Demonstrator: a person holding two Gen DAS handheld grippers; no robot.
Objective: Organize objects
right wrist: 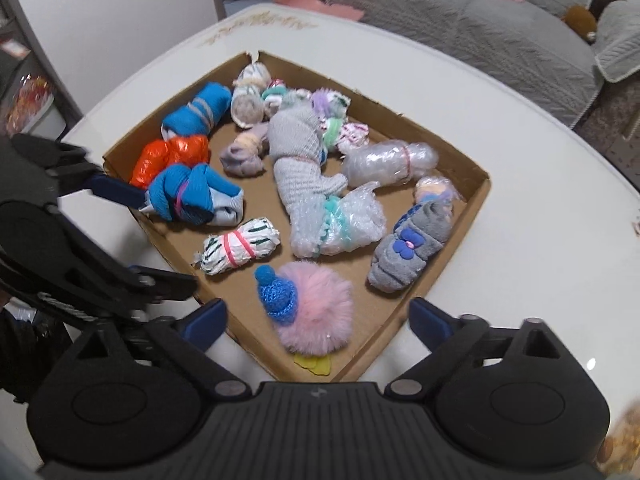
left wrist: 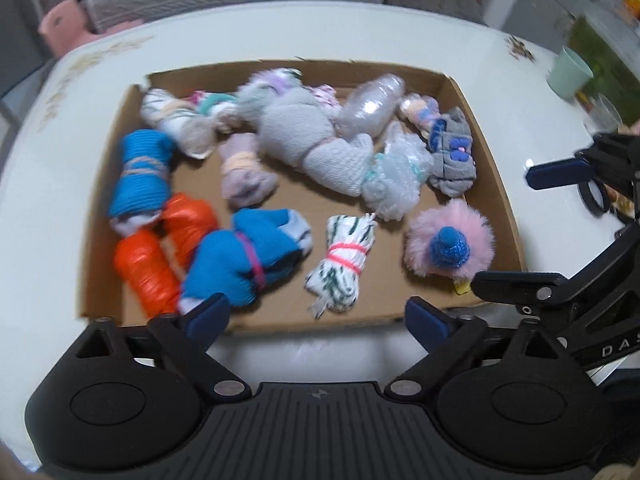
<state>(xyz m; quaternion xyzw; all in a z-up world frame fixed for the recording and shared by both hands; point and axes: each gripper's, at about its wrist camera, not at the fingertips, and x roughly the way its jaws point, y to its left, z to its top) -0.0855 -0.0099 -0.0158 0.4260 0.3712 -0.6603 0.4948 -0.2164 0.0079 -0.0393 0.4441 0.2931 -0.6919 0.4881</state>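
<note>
Hovering apart, right gripper [right wrist: 316, 322] fingers flank pink pompom [right wrist: 316, 312].

Each claw is matte black plastic with a ribbed central housing bearing a small embossed emblem, flanked by two rounded lobes with oval insets. Silver round screw heads sit at the linkage pivots. The left claw [left wrist: 316, 320] ends in dark blue pads, as does the right claw [right wrist: 318, 318]. In the left wrist view, the other device's black arm carries white letters "DA", partly cut off, and a black ring.
</note>
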